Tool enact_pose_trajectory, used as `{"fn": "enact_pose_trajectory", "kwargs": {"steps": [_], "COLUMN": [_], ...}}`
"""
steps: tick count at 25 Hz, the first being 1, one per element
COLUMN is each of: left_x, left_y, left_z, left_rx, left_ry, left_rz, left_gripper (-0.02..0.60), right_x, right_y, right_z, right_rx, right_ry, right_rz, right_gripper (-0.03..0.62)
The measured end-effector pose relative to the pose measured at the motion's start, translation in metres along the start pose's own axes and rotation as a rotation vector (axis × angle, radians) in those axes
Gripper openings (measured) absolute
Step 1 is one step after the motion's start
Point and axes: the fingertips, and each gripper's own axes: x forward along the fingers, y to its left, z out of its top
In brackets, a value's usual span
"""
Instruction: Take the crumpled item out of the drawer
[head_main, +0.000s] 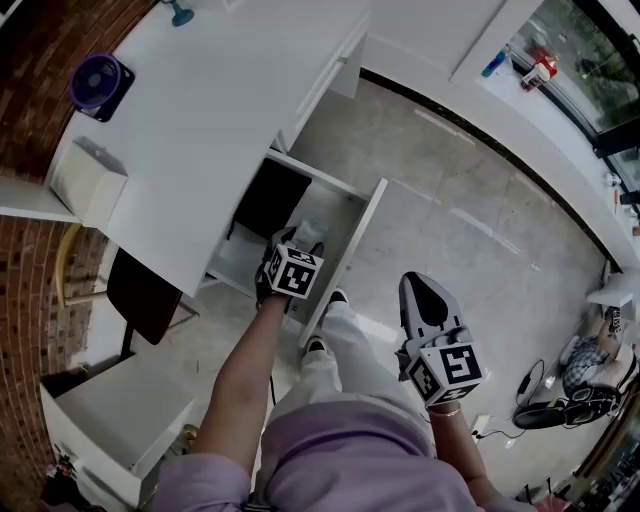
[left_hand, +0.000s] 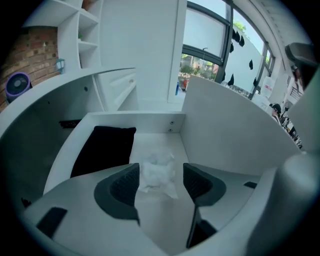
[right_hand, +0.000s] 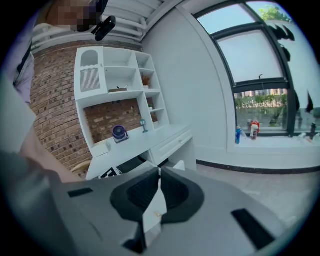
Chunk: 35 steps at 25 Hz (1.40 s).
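Left gripper reaches into open drawer under desk. Jaws stand wide apart, pads pressing on nothing. Crumpled item, white, lies on drawer floor, in line between jaw tips, ungripped. Black item lies just beside it, at drawer's left. Right gripper held well apart over floor, jaws closed together, empty.

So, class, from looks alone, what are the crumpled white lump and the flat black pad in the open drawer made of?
Crumpled white lump: probably tissue or thin paper, matte, with soft irregular creases. Flat black pad: perhaps fabric or foam, dull with no glare; the look leaves it open.
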Motion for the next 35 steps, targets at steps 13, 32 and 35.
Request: {"fn": "enact_pose_trajectory", "kwargs": {"steps": [13,32,35], "left_x": [0.054,0.059,0.050], "left_y": [0.006,0.007,0.005], "left_z": [-0.023,-0.028,-0.027], "left_rx": [0.059,0.103,0.087], "left_ry": [0.156,0.226,0.216], "left_rz": [-0.011,0.035,0.039], "left_gripper": [0.285,0.179,0.175], "right_x": [0.006,0.020,0.021], "right_y": [-0.029,-0.041,-0.039], "right_z": [-0.014,-0.009,-0.006], "right_rx": [0.032,0.028,0.025], "right_ry": [0.055,0.074,0.072], "right_rz": [-0.050,-0.018,-0.003], "right_gripper": [0.013,0.006,0.006]}}
